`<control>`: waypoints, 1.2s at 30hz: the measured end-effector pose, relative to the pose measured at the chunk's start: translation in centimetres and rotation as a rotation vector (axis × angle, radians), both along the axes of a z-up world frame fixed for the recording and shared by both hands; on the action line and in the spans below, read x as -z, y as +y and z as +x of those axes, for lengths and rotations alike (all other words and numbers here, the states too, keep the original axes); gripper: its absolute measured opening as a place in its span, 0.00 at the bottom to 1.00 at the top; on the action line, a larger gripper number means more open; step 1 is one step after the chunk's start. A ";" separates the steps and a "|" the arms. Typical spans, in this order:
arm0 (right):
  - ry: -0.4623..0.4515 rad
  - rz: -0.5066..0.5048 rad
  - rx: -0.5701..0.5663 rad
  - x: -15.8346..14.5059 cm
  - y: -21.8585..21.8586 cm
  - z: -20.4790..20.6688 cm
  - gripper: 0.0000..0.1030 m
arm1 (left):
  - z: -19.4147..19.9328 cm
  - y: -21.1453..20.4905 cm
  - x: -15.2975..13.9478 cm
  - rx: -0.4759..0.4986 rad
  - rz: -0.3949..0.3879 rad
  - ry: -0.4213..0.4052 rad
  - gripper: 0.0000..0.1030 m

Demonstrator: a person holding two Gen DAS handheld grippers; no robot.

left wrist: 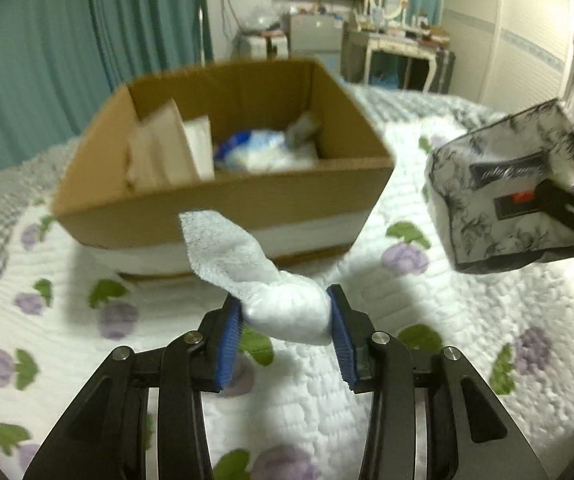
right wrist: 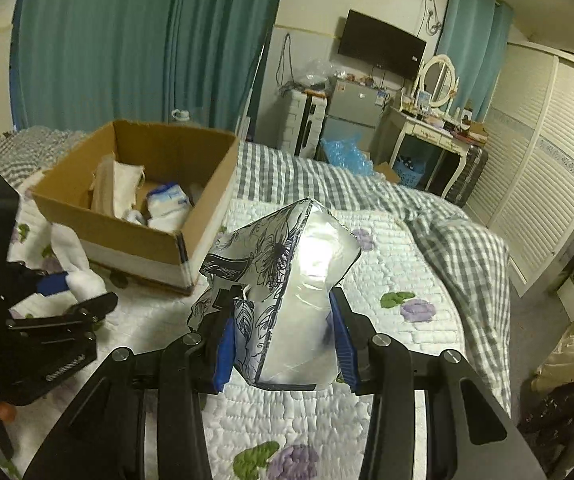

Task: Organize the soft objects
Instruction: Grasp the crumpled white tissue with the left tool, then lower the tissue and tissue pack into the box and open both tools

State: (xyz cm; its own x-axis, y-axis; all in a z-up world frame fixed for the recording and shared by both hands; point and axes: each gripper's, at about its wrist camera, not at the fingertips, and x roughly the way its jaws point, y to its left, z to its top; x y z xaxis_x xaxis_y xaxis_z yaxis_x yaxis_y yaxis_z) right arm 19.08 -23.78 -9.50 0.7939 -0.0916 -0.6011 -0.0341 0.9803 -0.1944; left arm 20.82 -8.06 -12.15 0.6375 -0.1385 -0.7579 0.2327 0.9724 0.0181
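Observation:
My left gripper (left wrist: 287, 316) is shut on a white towel-like cloth (left wrist: 247, 264) and holds it above the bed, in front of an open cardboard box (left wrist: 223, 200). My right gripper (right wrist: 283, 332) is shut on a floral-print plastic pack (right wrist: 287, 276), held above the quilt to the right of the box (right wrist: 135, 236). The pack also shows in the left wrist view (left wrist: 515, 188) at the right. The left gripper with the white cloth (right wrist: 79, 264) shows at the left of the right wrist view. The box holds white cloths (right wrist: 119, 188) and a blue-and-white pack (right wrist: 169, 200).
A white quilt with purple flowers (left wrist: 407, 360) covers the bed. A grey checked blanket (right wrist: 459, 240) lies at the right and far side. Green curtains (right wrist: 127, 48), a small fridge (right wrist: 351, 120), a dressing table (right wrist: 435, 128) and white wardrobes (right wrist: 547, 176) stand beyond.

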 end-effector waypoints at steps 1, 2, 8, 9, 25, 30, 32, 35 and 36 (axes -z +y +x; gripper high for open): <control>-0.009 0.001 -0.002 -0.4 0.2 -0.4 0.41 | -0.7 0.2 -1.1 0.001 -0.002 -0.023 0.39; -0.021 0.002 -0.006 -1.0 0.3 -0.9 0.41 | -1.4 0.2 -1.9 0.001 -0.004 -0.040 0.39; -0.098 0.006 -0.051 -5.0 2.1 -3.6 0.41 | -3.6 1.1 -7.2 0.002 -0.018 -0.144 0.39; -0.111 0.010 -0.060 -5.6 2.4 -3.9 0.41 | -3.8 1.0 -7.9 0.002 -0.020 -0.161 0.39; -0.178 0.095 -0.187 -9.8 7.6 1.3 0.41 | 0.3 4.6 -13.0 -0.071 -0.007 -0.277 0.39; -0.152 0.087 -0.199 -8.4 8.6 6.1 0.41 | 4.5 5.0 -11.1 -0.088 0.031 -0.245 0.39; -0.136 0.097 -0.198 -7.8 8.6 8.3 0.41 | 6.2 5.0 -10.1 -0.087 0.049 -0.230 0.39; -0.102 0.141 -0.199 -6.4 8.2 11.5 0.41 | 8.6 5.1 -8.3 -0.077 0.055 -0.205 0.39; -0.092 0.158 -0.202 -6.0 8.1 12.4 0.41 | 9.3 5.1 -7.6 -0.075 0.057 -0.196 0.40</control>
State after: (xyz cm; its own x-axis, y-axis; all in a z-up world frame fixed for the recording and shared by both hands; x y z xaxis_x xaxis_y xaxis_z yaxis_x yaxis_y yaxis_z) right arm 31.46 -15.70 -3.48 0.8385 0.1638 -0.5198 -0.2217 0.9738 -0.0508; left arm 30.14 -2.96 -4.50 0.7802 -0.0452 -0.6238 0.1463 0.9829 0.1117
